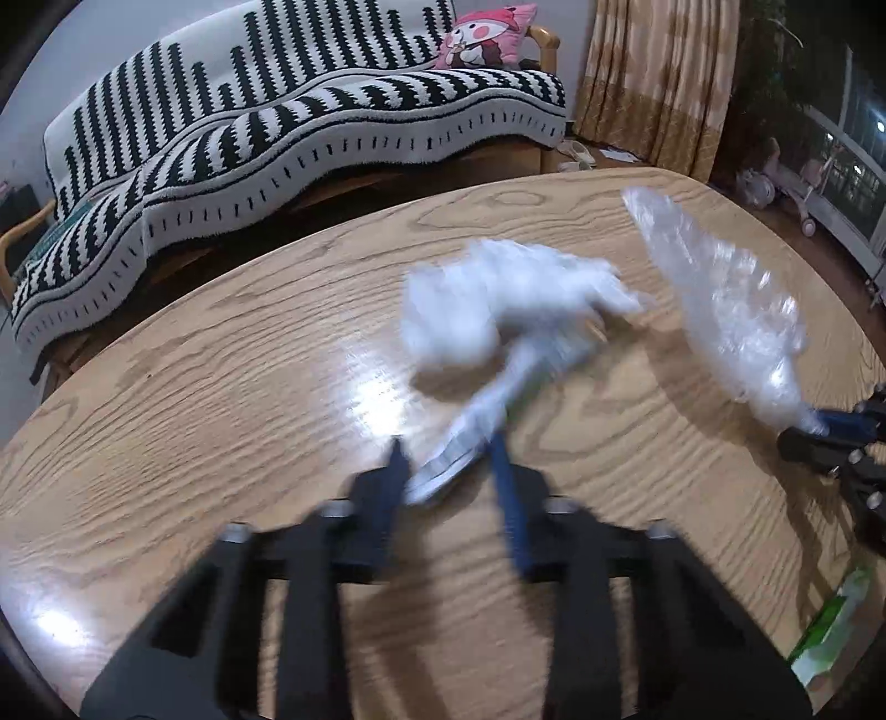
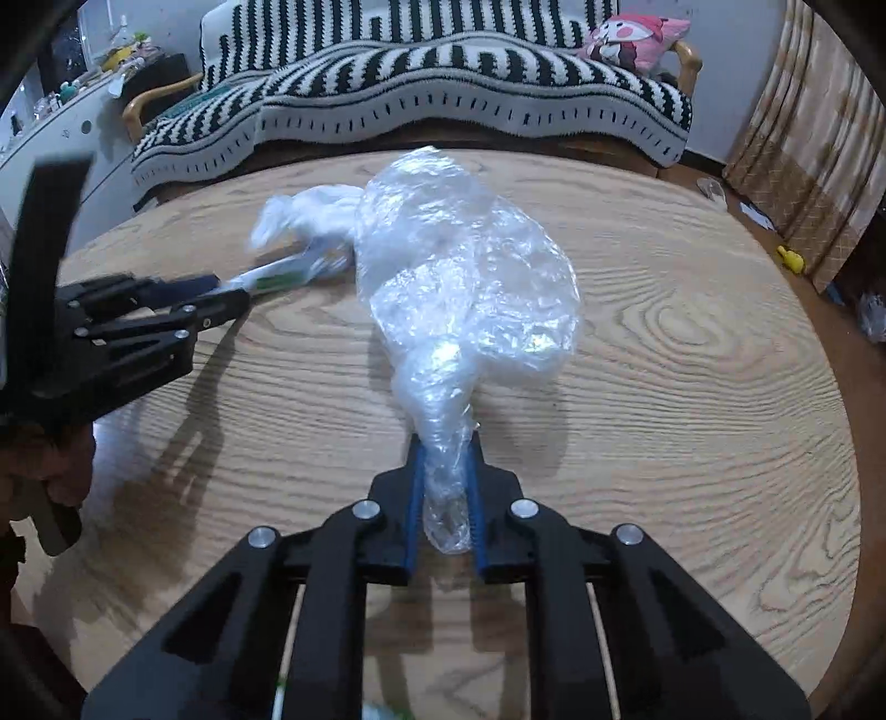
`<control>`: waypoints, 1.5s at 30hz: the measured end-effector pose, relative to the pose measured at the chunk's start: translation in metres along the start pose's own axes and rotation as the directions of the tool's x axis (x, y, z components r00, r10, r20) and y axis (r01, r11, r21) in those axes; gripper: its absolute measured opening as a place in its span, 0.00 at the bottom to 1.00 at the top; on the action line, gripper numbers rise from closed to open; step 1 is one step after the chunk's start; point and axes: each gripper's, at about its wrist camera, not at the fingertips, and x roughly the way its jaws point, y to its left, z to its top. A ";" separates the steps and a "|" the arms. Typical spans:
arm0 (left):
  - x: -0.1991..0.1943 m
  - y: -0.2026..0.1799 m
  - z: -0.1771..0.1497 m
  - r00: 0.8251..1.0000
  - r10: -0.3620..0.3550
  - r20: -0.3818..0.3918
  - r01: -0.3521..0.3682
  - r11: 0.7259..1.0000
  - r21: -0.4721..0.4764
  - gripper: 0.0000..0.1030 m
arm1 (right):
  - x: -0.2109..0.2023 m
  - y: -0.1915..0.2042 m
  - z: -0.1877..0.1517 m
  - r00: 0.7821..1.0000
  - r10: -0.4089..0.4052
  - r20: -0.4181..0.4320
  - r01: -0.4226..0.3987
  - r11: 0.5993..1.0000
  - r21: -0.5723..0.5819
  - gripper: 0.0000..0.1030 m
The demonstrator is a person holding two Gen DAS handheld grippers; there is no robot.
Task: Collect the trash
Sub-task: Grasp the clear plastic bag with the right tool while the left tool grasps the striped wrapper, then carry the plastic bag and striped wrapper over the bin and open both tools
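Note:
My left gripper (image 1: pixel 448 448) is shut on a white and green wrapper (image 1: pixel 487 410) with a crumpled white tissue wad (image 1: pixel 498 299) at its far end, blurred, just above the round wooden table (image 1: pixel 221 387). The left gripper also shows in the right wrist view (image 2: pixel 227 291), with the wrapper (image 2: pixel 282 274) and tissue (image 2: pixel 310 210) beyond it. My right gripper (image 2: pixel 446 448) is shut on the twisted neck of a clear plastic bag (image 2: pixel 465 266), whose bulk lies on the table (image 2: pixel 692 360). The bag also shows in the left wrist view (image 1: pixel 731 299), held by the right gripper (image 1: pixel 825 426).
A green and white wrapper (image 1: pixel 836 626) lies at the table's near right edge. A sofa with a black-and-white striped cover (image 1: pixel 277 116) and a pink cushion (image 1: pixel 487 39) stands behind the table. Curtains (image 2: pixel 803 138) hang at the right, with small items on the floor.

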 end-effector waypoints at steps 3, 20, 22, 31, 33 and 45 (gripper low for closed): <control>-0.009 -0.005 -0.007 1.000 -0.008 -0.002 0.008 1.000 0.001 0.12 | -0.022 -0.002 -0.005 0.999 0.005 0.039 -0.005 1.000 0.011 0.13; -0.122 -0.146 -0.019 0.978 -0.176 0.111 0.166 0.982 0.094 0.12 | -0.165 -0.164 -0.129 0.977 -0.162 0.136 0.119 0.952 0.281 0.13; -0.130 -0.190 -0.023 0.965 -0.233 0.120 0.217 0.967 0.135 0.12 | -0.180 -0.197 -0.157 0.972 -0.202 0.124 0.150 0.929 0.337 0.13; -0.136 -0.370 -0.049 0.886 -0.463 0.040 0.428 0.847 0.316 0.12 | -0.216 -0.294 -0.270 0.963 -0.269 0.024 0.218 0.828 0.516 0.13; -0.127 -0.412 -0.061 0.873 -0.487 -0.009 0.457 0.813 0.360 0.12 | -0.217 -0.312 -0.292 0.965 -0.264 -0.010 0.225 0.803 0.552 0.13; -0.072 -0.502 -0.076 0.859 -0.489 -0.149 0.502 0.752 0.427 0.12 | -0.202 -0.353 -0.336 0.971 -0.215 -0.108 0.236 0.762 0.603 0.13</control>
